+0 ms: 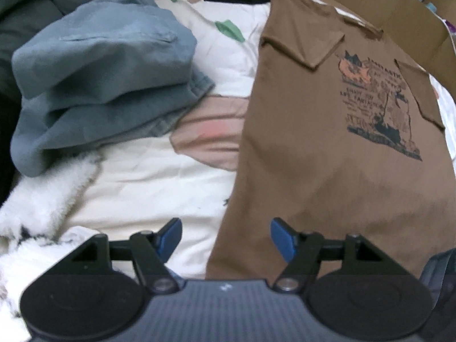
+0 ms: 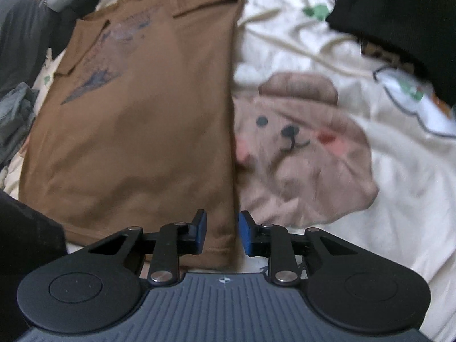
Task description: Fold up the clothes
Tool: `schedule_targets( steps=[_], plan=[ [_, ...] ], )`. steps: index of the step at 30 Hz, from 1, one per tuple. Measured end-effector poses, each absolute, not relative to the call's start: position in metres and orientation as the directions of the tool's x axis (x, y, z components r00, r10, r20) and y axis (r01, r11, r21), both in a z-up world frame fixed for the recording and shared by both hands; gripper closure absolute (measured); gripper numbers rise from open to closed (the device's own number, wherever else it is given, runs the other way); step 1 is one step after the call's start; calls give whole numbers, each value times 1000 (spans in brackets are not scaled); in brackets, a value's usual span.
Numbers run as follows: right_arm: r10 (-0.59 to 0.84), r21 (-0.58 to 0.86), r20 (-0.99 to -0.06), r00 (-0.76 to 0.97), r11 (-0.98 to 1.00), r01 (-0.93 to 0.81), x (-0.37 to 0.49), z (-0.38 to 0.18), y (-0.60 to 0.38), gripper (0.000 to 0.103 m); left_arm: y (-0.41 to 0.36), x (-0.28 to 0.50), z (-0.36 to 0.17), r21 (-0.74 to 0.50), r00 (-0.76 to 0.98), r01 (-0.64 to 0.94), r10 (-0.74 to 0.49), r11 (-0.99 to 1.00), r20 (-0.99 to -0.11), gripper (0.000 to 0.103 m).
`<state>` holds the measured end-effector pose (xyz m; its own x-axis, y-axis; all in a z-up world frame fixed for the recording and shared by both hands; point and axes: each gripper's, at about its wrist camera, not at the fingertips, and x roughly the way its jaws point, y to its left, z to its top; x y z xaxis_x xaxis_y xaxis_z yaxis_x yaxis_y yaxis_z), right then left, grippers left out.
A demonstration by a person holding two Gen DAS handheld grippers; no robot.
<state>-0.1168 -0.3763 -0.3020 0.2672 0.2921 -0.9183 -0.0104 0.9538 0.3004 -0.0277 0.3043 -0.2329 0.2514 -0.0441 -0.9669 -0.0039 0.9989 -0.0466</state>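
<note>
Brown printed cotton T-shirt, sleeves folded in, flat on cream bear-print bedding; my left claw gapes empty, right claw part-open astride its hem corner (lengthwise fold apparently pending).

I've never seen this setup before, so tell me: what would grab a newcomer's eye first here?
The brown printed T-shirt dominates, lying flat on the cream bedsheet with both sleeves folded in over its front. In the right wrist view, a beige cartoon bear face printed on the sheet sits right beside the shirt's edge. A folded pile of blue-grey clothes rests to the shirt's left, and both the left gripper and right gripper are open near its hem.
</note>
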Motion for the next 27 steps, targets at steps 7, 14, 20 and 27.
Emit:
schedule_targets(
  steps=[7, 14, 20, 27],
  plan=[
    [300, 315, -926, 229, 949, 30, -124, -325, -376, 73, 304, -31, -241, -22, 224, -9, -19, 1000, -974, 31],
    [337, 371, -910, 241, 922, 112, -132, -328, -383, 73, 313, -35, -244, -13, 206, -23, -8, 1000, -979, 31],
    [414, 456, -874, 254, 879, 140, -145, -321, -396, 73, 320, -37, -246, 2, 192, -28, 8, 1000, -981, 31],
    [425, 479, -864, 269, 859, 180, -146, -328, -405, 73, 322, -40, -245, 11, 183, -39, 18, 999, -983, 31]
  ],
)
